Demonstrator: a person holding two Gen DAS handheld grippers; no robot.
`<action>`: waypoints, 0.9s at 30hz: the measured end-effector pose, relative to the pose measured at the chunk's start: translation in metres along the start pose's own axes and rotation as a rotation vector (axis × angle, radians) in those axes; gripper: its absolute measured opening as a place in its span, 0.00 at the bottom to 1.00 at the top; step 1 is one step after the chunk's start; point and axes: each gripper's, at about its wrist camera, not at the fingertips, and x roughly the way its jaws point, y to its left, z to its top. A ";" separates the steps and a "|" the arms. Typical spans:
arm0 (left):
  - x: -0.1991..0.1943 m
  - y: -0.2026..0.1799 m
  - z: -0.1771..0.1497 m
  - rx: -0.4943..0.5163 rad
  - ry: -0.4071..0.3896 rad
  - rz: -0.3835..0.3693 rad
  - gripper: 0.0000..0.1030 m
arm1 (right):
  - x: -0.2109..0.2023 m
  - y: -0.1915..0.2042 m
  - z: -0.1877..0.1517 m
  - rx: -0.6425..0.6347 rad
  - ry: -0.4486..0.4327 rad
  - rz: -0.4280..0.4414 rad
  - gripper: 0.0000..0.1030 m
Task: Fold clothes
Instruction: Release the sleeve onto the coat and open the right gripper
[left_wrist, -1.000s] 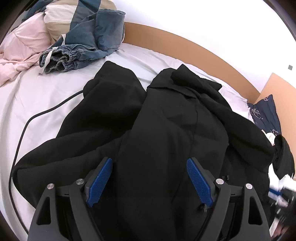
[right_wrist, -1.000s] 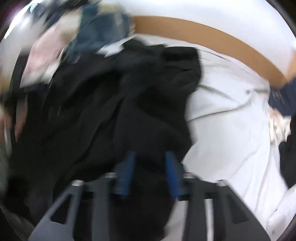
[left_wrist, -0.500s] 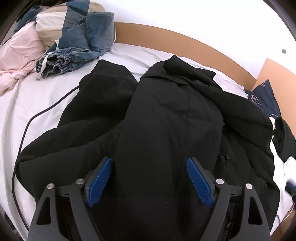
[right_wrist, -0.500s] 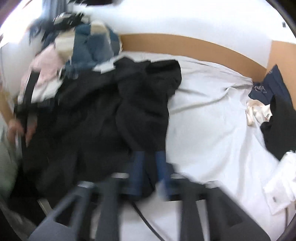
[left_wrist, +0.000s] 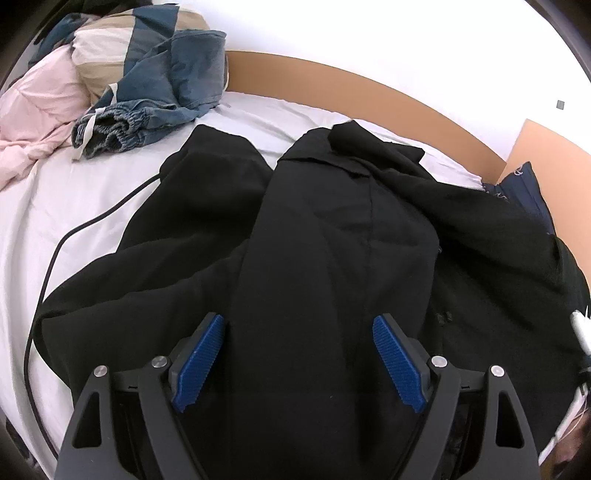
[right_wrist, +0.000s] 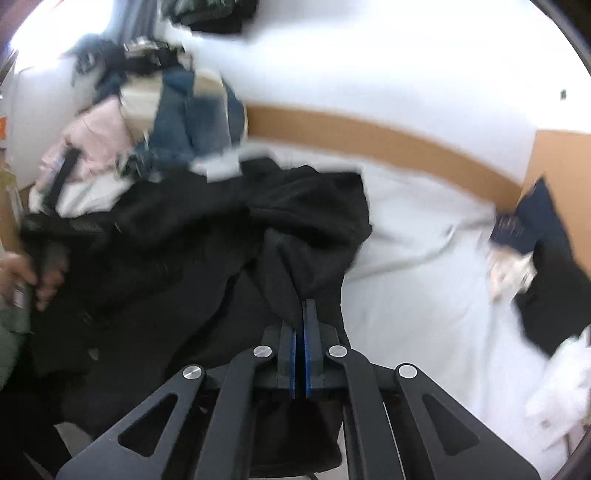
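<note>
A large black garment (left_wrist: 332, 251) lies rumpled across the white bed sheet (left_wrist: 74, 206), collar end toward the headboard. My left gripper (left_wrist: 297, 354) hovers over its near part, open, blue pads (left_wrist: 199, 358) wide apart with cloth beneath them, nothing pinched. In the right wrist view the same black garment (right_wrist: 192, 251) is bunched at the left, and my right gripper (right_wrist: 300, 314) is shut on a fold of it, the cloth drawn up into a peak at the fingertips. A hand (right_wrist: 33, 273) holding the other gripper shows at the far left.
A pile of denim (left_wrist: 159, 99), striped bedding and pink cloth (left_wrist: 33, 122) sits at the back left. A black cable (left_wrist: 55, 251) runs over the sheet. A brown headboard (left_wrist: 351, 92) edges the bed. Navy (right_wrist: 528, 221), black and white clothes (right_wrist: 561, 384) lie at right.
My right gripper has closed from partly open onto the black garment and pulled back, lifting a fold. My left gripper stayed open, drawing back slightly over the garment.
</note>
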 end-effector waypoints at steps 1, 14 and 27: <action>0.000 -0.001 0.001 0.007 -0.002 -0.003 0.82 | -0.011 -0.002 0.003 0.001 -0.013 0.021 0.02; 0.004 0.006 0.005 0.011 0.003 -0.003 0.82 | 0.012 -0.041 -0.002 0.090 0.155 0.088 0.60; 0.005 0.003 0.008 0.009 0.008 -0.021 0.82 | 0.136 -0.018 0.094 -0.110 0.341 0.137 0.32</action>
